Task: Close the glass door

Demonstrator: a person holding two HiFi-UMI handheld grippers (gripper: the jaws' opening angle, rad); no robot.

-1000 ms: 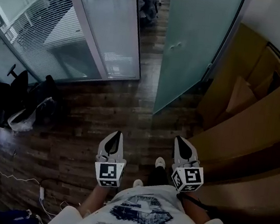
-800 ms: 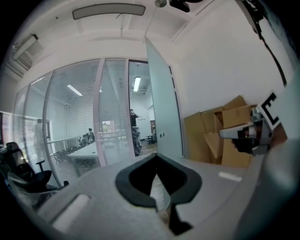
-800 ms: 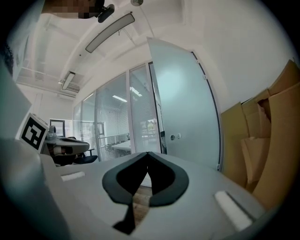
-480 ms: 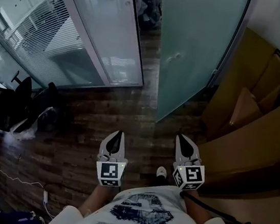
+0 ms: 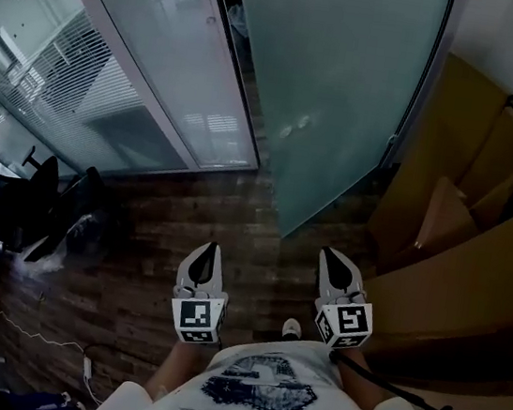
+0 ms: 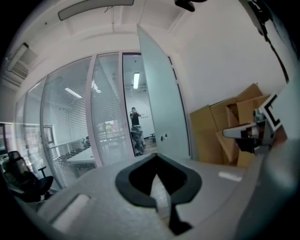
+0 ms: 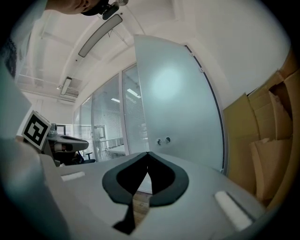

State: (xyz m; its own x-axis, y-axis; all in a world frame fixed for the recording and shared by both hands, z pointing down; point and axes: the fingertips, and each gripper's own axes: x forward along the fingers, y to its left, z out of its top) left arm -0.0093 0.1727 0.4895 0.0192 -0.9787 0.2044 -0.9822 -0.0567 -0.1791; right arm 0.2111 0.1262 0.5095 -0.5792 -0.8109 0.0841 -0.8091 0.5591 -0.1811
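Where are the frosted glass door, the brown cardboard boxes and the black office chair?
frosted glass door (image 5: 347, 98), head view, middle of its pane.
brown cardboard boxes (image 5: 475, 268), head view, flat side of the big box.
black office chair (image 6: 23, 178), left gripper view, its dark body.

Ahead of the right claw (image 5: 334, 256), the glass door (image 5: 347, 98) is running past the top edge. Cardboard boxes (image 5: 476, 263) right of it are getting cut off. Beyond the left claw (image 6: 156, 155), a person (image 6: 135, 118) is showing too small.
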